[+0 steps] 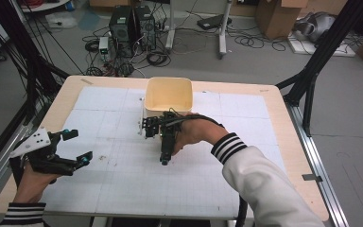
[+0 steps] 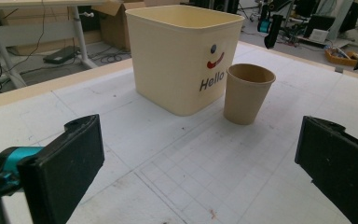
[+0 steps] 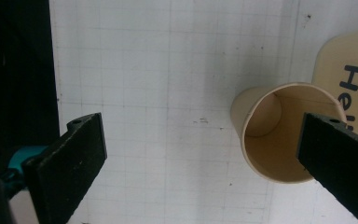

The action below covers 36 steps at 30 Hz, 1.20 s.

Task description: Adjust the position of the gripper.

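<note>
Black jaws of the right gripper (image 3: 200, 154) stand spread wide in its own view, looking straight down; the cup (image 3: 279, 135) sits upright and empty beneath them, its rim partly under one jaw, the pads not pressing on it. From the high view, that gripper (image 1: 157, 126) hangs over the desk (image 1: 283, 142) just in front of the bin (image 1: 168, 94). In the left gripper view the cup (image 2: 248, 93) stands just beside the bin (image 2: 182, 56), near its "Hello" print. Near the desk's left edge, the left gripper (image 1: 78, 145) is also spread, nothing between its jaws, well apart from the cup.
</note>
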Available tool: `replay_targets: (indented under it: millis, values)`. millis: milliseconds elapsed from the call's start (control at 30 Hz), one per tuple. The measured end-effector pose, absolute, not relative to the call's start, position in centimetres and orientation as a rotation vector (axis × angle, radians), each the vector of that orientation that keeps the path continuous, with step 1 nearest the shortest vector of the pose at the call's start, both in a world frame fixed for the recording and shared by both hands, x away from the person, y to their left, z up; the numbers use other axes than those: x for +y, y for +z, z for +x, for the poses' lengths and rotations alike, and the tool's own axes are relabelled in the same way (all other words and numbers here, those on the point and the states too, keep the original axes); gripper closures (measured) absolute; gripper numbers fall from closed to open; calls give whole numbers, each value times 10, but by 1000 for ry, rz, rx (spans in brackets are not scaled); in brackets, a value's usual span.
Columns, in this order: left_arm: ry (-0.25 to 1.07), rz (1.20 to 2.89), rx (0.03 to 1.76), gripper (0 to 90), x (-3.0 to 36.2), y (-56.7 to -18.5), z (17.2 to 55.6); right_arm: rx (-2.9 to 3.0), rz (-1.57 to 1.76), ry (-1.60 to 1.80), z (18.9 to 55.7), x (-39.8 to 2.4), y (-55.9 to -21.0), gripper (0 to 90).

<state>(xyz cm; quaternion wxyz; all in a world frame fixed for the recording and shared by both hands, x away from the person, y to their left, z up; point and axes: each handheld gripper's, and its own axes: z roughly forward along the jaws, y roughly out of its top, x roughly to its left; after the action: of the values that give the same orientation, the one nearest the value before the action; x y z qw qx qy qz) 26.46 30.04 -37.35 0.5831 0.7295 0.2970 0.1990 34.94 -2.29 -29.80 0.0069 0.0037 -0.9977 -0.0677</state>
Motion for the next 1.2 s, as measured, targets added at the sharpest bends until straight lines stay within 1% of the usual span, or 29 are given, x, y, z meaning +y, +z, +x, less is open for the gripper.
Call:
replay_targets:
  millis: [667,1133,1200]
  values:
    - [464,1703,695,17,300,-374,265,-3127,34,-198,351,-22,-297,4]
    - [461,1703,694,17,301,-374,265,-3154,-51,-214,359,-26,-295,4]
    - [460,1700,694,18,301,-374,265,-3158,-112,-223,362,-29,-295,4]
